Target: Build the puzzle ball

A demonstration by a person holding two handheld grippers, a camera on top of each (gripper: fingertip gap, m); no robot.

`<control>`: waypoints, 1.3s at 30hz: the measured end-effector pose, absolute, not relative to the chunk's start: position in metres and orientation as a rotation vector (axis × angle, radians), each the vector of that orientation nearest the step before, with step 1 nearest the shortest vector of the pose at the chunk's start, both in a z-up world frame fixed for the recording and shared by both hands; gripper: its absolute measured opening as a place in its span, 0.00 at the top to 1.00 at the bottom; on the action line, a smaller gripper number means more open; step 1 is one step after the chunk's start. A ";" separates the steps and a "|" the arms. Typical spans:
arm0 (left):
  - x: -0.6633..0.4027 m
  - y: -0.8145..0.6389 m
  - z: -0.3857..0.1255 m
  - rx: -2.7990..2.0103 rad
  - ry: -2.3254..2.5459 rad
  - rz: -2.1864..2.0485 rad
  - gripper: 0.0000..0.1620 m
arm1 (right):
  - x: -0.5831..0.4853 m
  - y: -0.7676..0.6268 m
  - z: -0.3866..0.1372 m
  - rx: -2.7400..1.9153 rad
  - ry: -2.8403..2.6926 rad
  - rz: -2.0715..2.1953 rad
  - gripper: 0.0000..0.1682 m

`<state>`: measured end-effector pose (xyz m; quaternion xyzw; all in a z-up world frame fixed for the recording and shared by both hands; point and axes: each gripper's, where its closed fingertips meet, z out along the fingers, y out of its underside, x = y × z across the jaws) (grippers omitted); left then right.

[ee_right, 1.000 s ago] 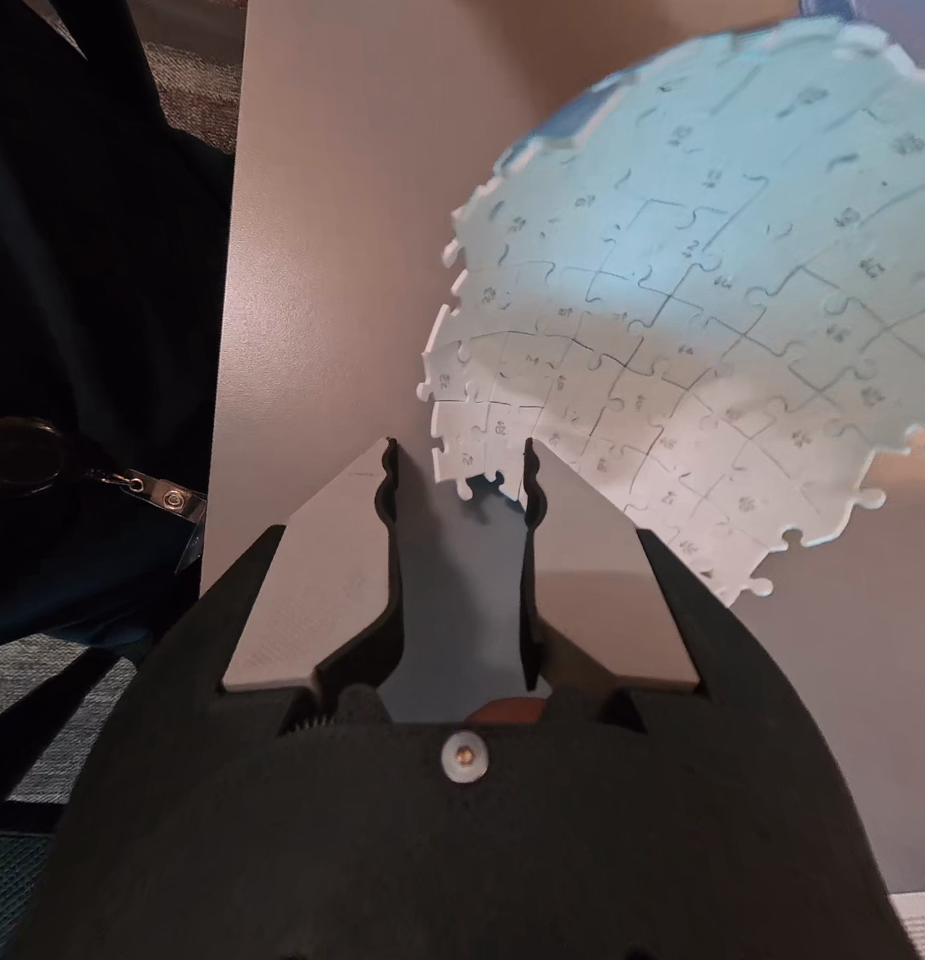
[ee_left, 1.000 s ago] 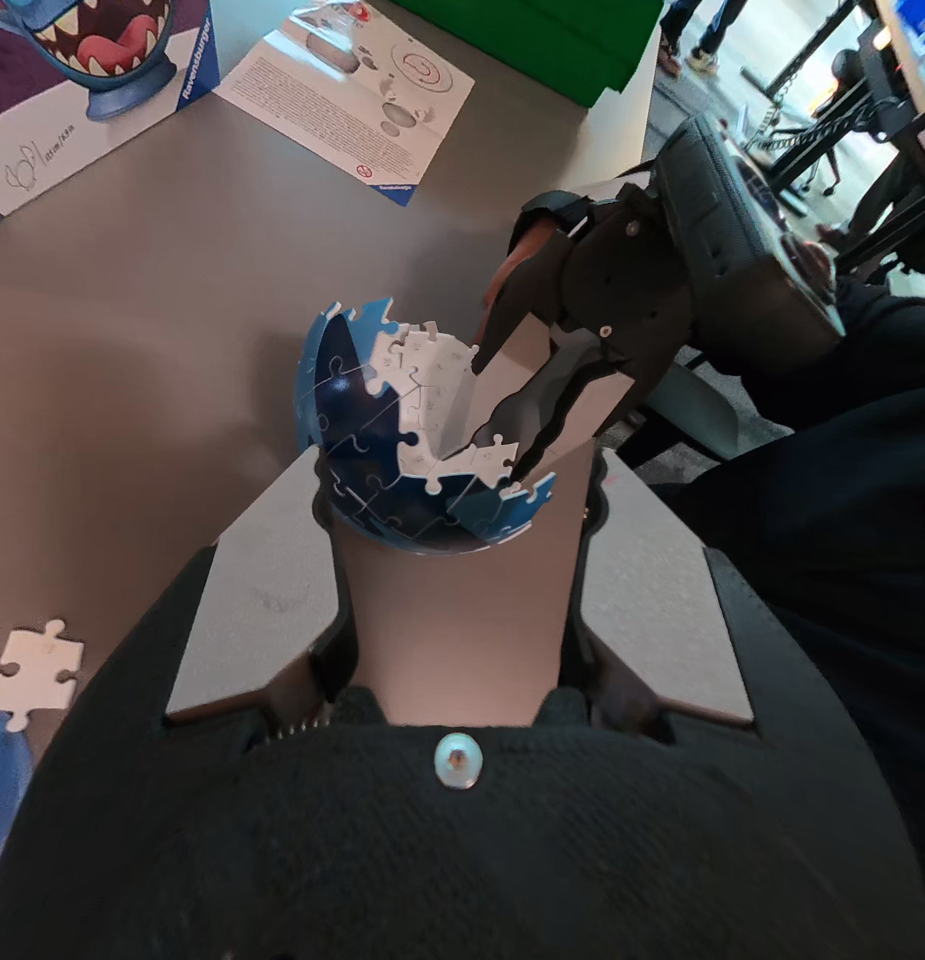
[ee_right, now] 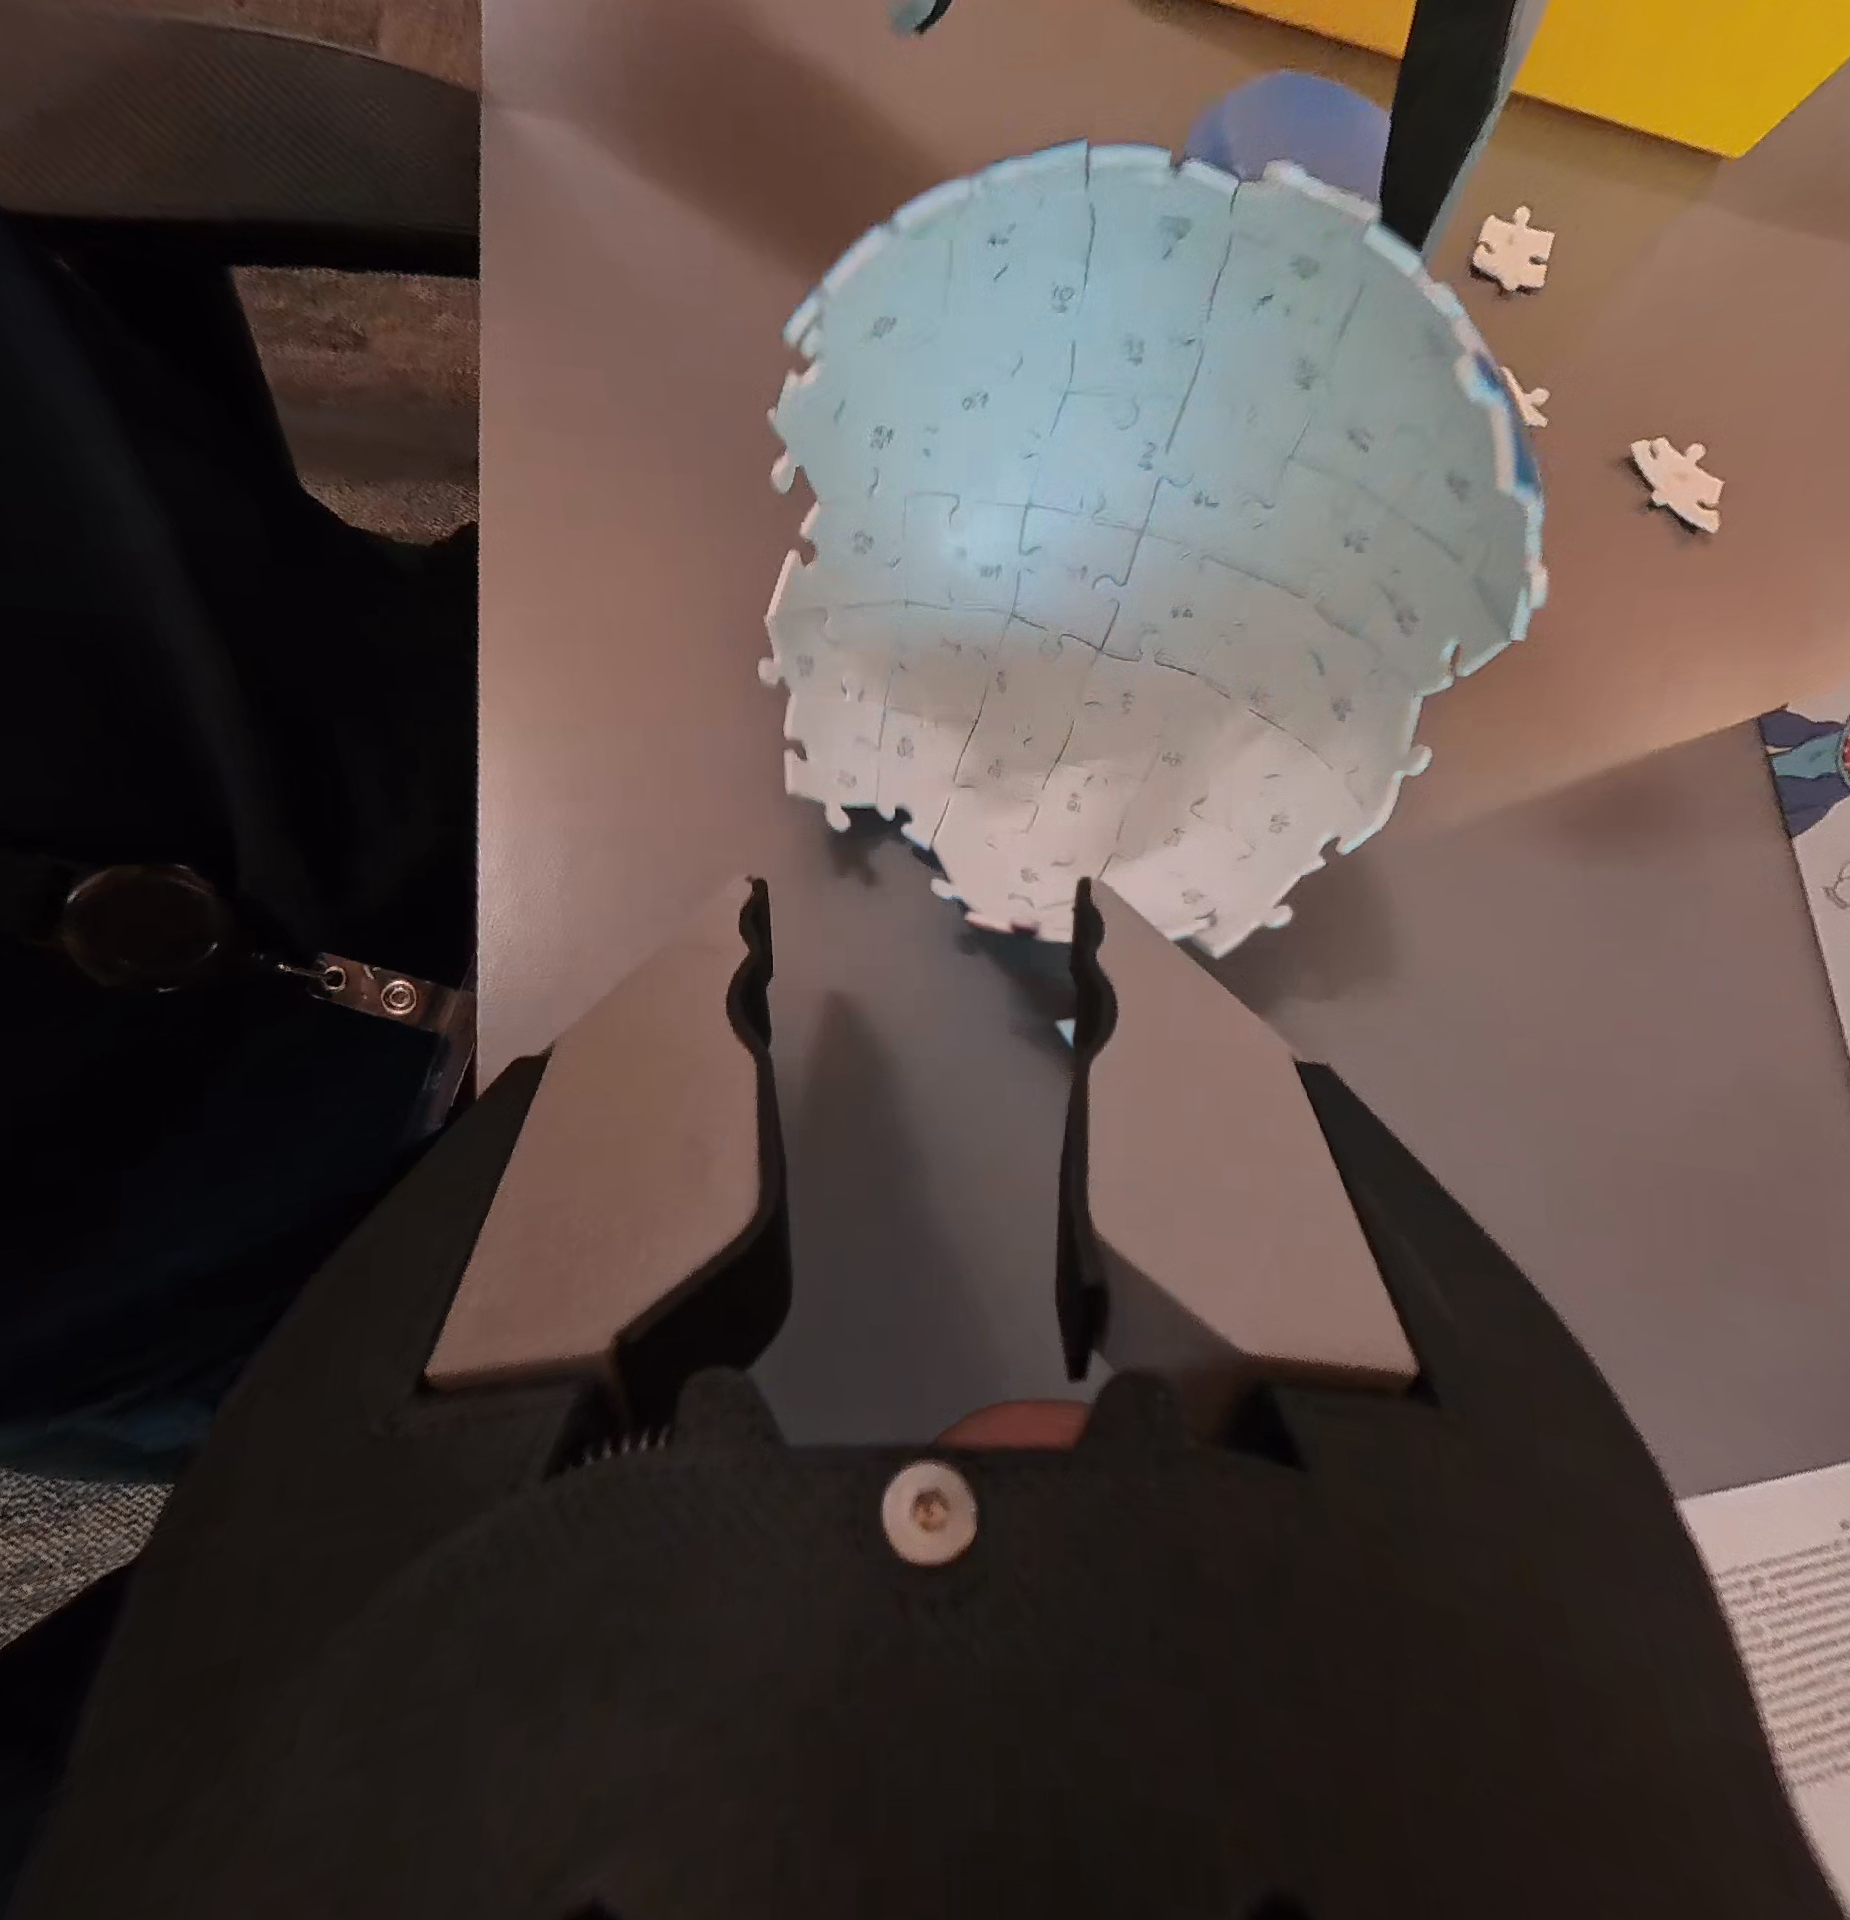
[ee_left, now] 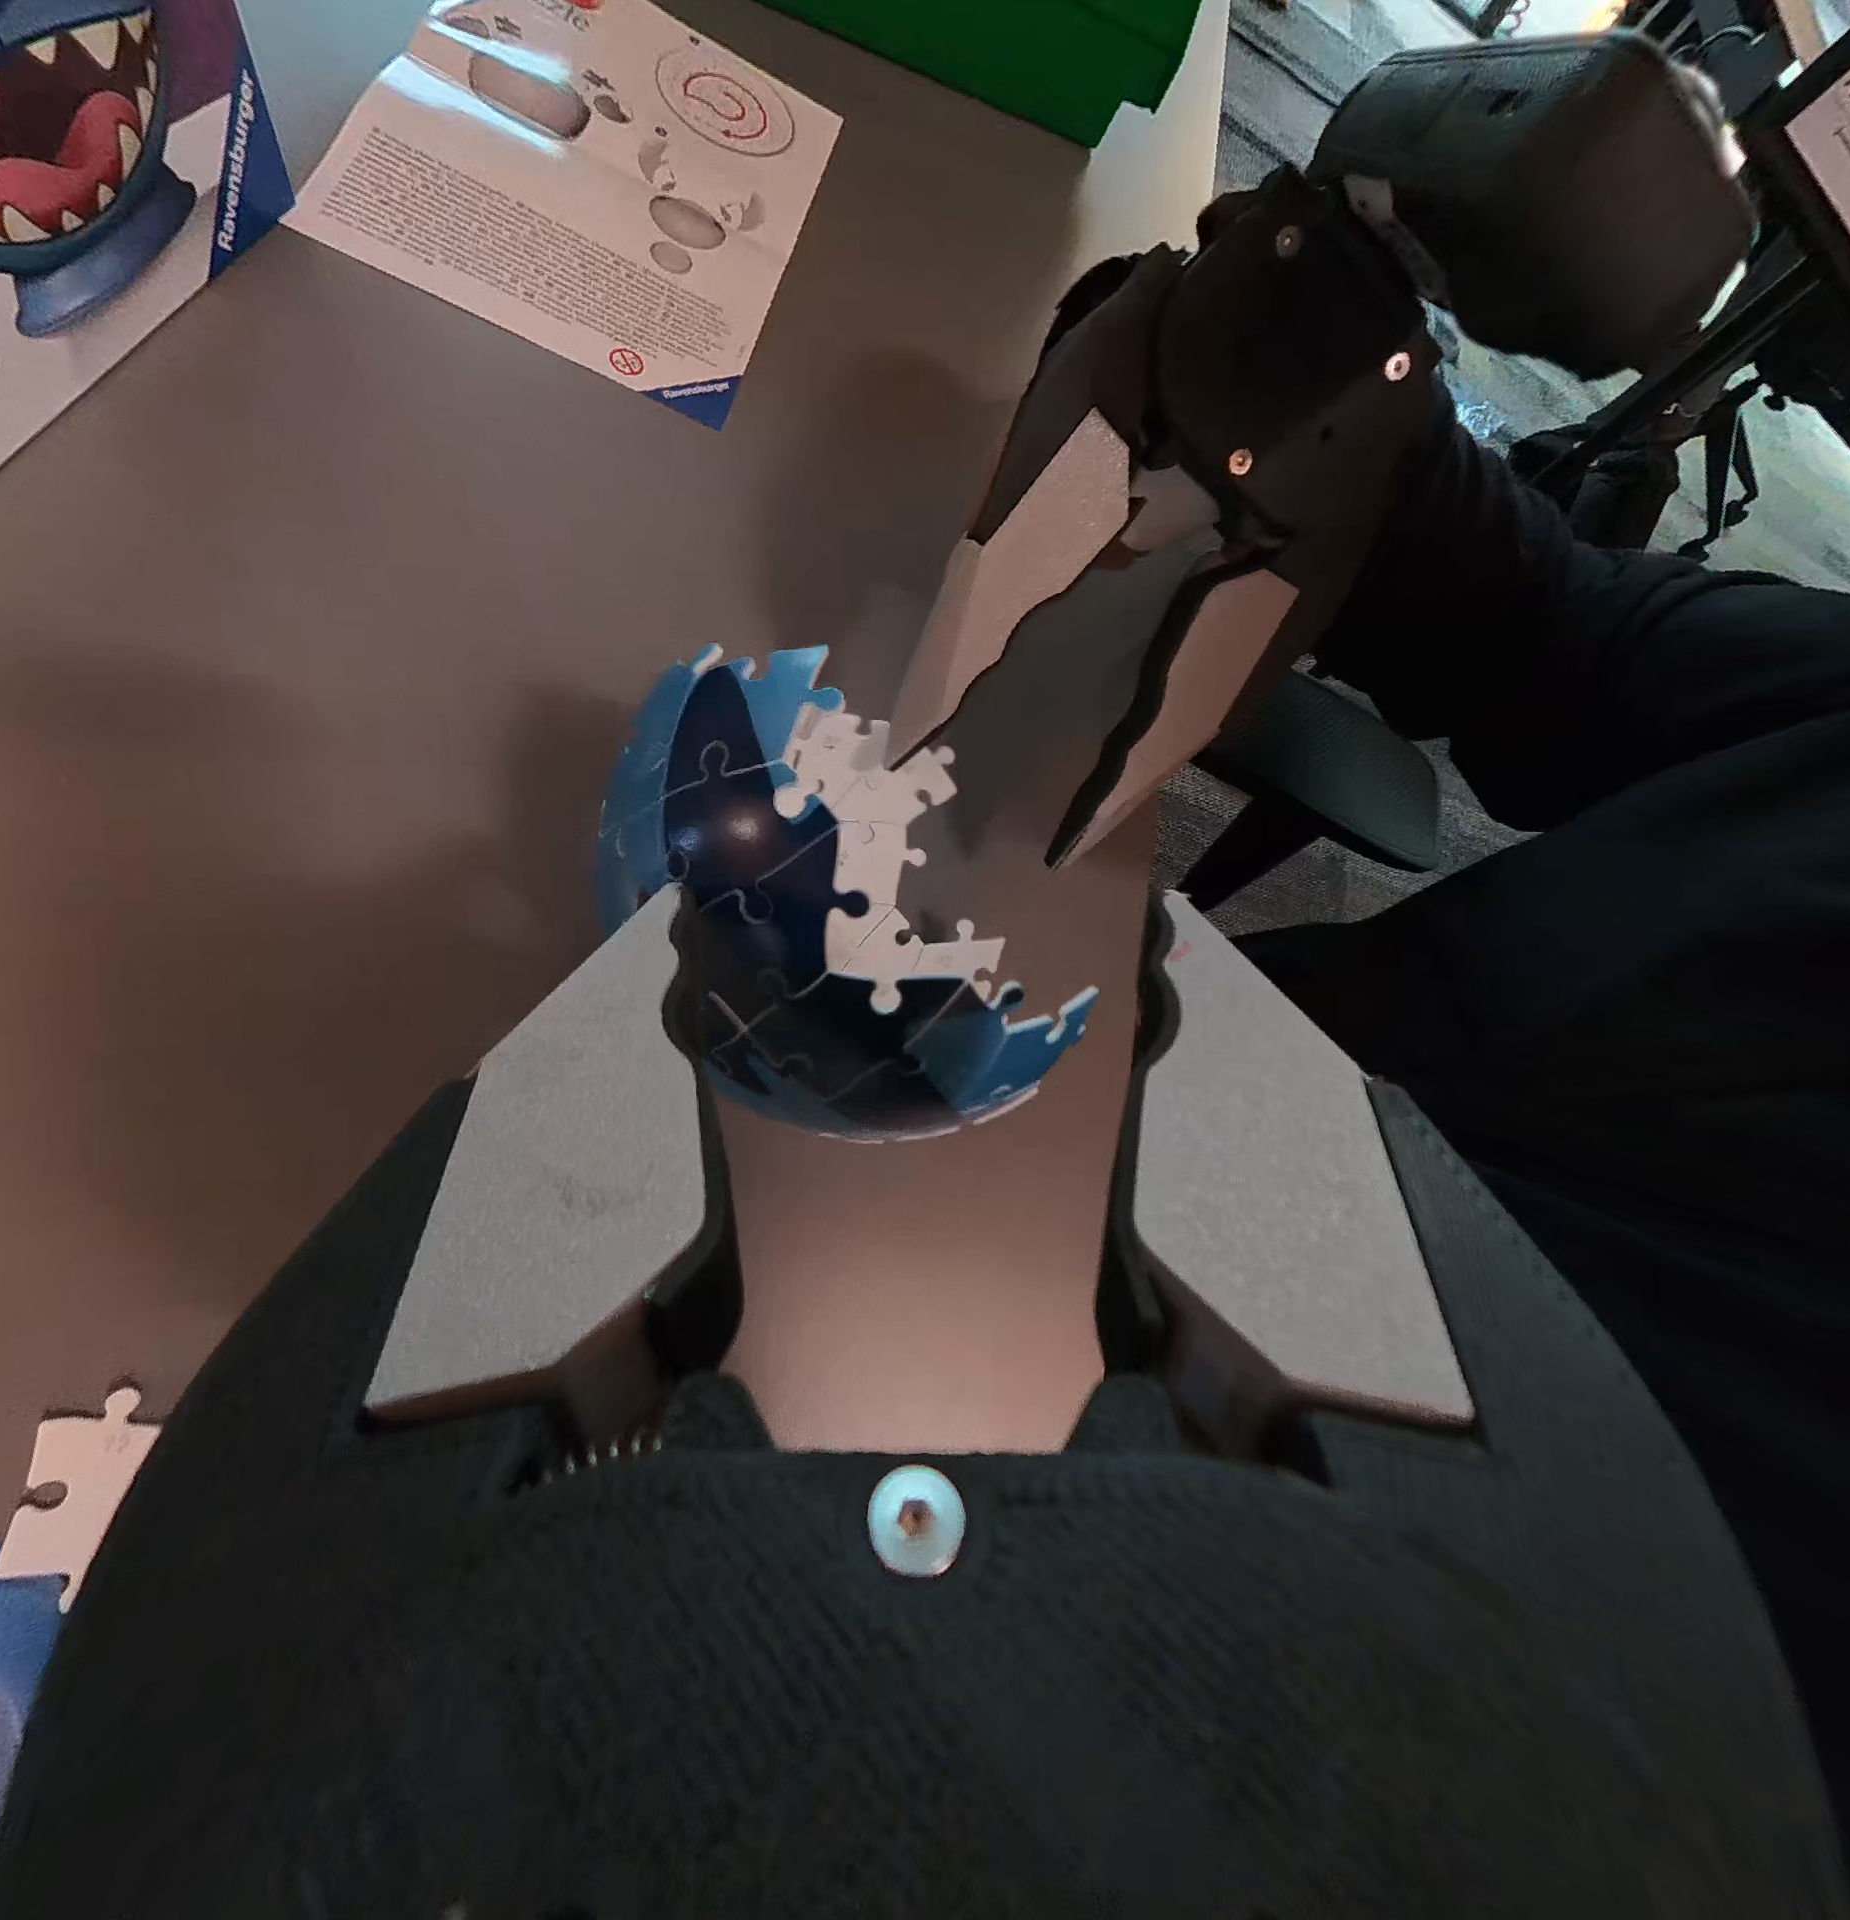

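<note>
Above the grey table (ee_left: 277, 675), your left gripper (ee_left: 905, 961) cradles the half-built puzzle ball (ee_left: 796, 914); your right gripper (ee_right: 916, 904) hangs empty, jaws apart. Fetch 1 loose piece (ee_right: 1513, 249) gently.

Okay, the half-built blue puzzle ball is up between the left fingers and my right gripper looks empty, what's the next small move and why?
Probably take the right gripper toward a loose white puzzle piece on the grey table. Its jaws stand open with nothing between them, while the half-built blue puzzle ball shell sits between the left gripper fingers with a jagged, unfinished rim.
</note>
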<state>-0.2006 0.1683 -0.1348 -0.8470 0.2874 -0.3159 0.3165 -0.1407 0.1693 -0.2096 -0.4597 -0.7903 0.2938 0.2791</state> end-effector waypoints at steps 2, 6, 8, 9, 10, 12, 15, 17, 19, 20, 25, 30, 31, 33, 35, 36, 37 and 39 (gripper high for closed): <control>-0.199 0.169 -0.135 -2.231 0.760 -0.833 0.49 | -0.138 0.169 -0.214 -1.226 -2.139 0.749 0.67; -0.195 0.169 -0.136 -2.233 0.765 -0.843 0.49 | -0.136 0.164 -0.221 -1.217 -2.190 0.705 0.66; -0.194 0.168 -0.136 -2.239 0.772 -0.836 0.49 | -0.135 0.164 -0.222 -1.212 -2.198 0.692 0.66; -0.194 0.168 -0.136 -2.240 0.776 -0.833 0.49 | -0.136 0.164 -0.220 -1.205 -2.192 0.685 0.66; -0.193 0.167 -0.136 -2.240 0.778 -0.832 0.49 | -0.137 0.163 -0.217 -1.194 -2.177 0.683 0.66; -0.192 0.167 -0.136 -2.239 0.783 -0.832 0.49 | -0.137 0.161 -0.205 -1.161 -2.137 0.704 0.66; -0.191 0.168 -0.136 -2.237 0.787 -0.831 0.49 | -0.132 0.162 -0.187 -1.104 -2.081 0.702 0.66; -0.191 0.168 -0.136 -2.236 0.789 -0.835 0.49 | -0.123 0.168 -0.185 -1.099 -2.079 0.655 0.67; -0.190 0.167 -0.136 -2.236 0.792 -0.835 0.49 | -0.111 0.176 -0.190 -1.116 -2.093 0.613 0.67; -0.190 0.167 -0.136 -2.235 0.795 -0.835 0.49 | -0.107 0.179 -0.193 -1.126 -2.091 0.595 0.67; -0.188 0.166 -0.136 -2.227 0.798 -0.842 0.49 | -0.101 0.195 -0.205 -1.385 -1.956 0.692 0.69; -0.188 0.161 -0.136 -2.217 0.786 -0.856 0.49 | -0.105 0.203 -0.201 -1.684 -1.685 1.038 0.74; -0.188 0.160 -0.136 -2.214 0.782 -0.860 0.49 | -0.107 0.199 -0.200 -1.724 -1.668 1.108 0.72; -0.188 0.157 -0.136 -2.207 0.777 -0.866 0.49 | -0.111 0.190 -0.193 -1.770 -1.637 1.276 0.71; -0.188 0.156 -0.137 -2.205 0.774 -0.865 0.49 | -0.114 0.191 -0.179 -1.801 -1.557 1.424 0.70; -0.188 0.155 -0.137 -2.203 0.773 -0.865 0.49 | -0.115 0.195 -0.175 -1.825 -1.520 1.465 0.71; -0.188 0.154 -0.137 -2.202 0.774 -0.867 0.49 | -0.116 0.200 -0.175 -1.862 -1.500 1.467 0.74; -0.187 0.152 -0.136 -2.200 0.778 -0.870 0.49 | -0.118 0.208 -0.185 -1.933 -1.517 1.416 0.73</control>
